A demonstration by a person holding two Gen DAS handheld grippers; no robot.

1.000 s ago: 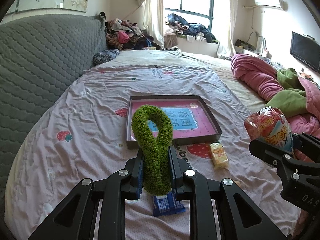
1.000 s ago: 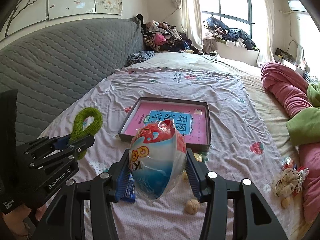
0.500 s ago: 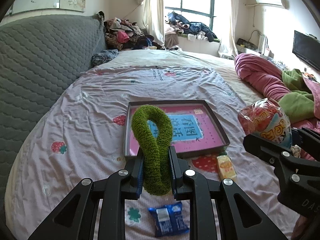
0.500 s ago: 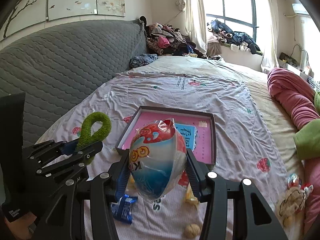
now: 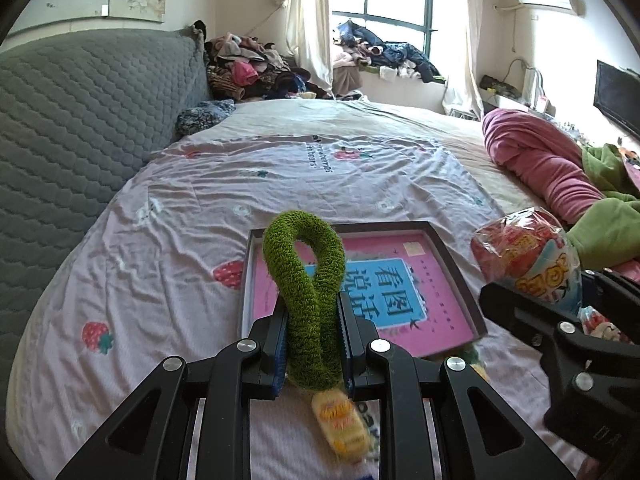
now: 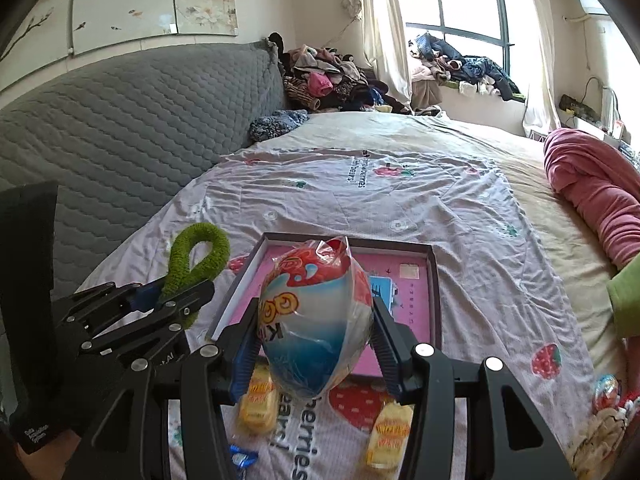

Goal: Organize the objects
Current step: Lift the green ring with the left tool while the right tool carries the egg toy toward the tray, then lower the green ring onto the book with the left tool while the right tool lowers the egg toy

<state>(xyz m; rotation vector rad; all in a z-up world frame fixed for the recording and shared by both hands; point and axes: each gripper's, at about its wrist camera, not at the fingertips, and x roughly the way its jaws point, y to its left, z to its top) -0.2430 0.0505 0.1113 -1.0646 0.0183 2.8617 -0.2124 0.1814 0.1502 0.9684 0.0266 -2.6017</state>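
My left gripper [image 5: 312,316] is shut on a fuzzy green loop [image 5: 310,276], held above the near left corner of a shallow dark-rimmed box [image 5: 456,270] with a pink and blue lining. It also shows in the right wrist view [image 6: 188,300] with the loop [image 6: 196,256]. My right gripper [image 6: 316,320] is shut on a puffy red, white and blue snack bag [image 6: 316,320], held above the box's near edge [image 6: 436,280]. The bag also shows in the left wrist view [image 5: 528,256].
Yellow wrapped snacks [image 6: 260,400] [image 6: 390,434] and a blue packet [image 6: 242,460] lie on the strawberry-print sheet [image 6: 360,200] near me. One yellow snack [image 5: 340,424] lies under my left gripper. A grey headboard [image 6: 120,120] stands left. Pink and green bedding [image 5: 560,176] and small toys [image 6: 604,420] lie right.
Both grippers have moved forward toward the box with their loads. The blue packet has slipped below the left view; the yellow snacks now lie under the grippers.
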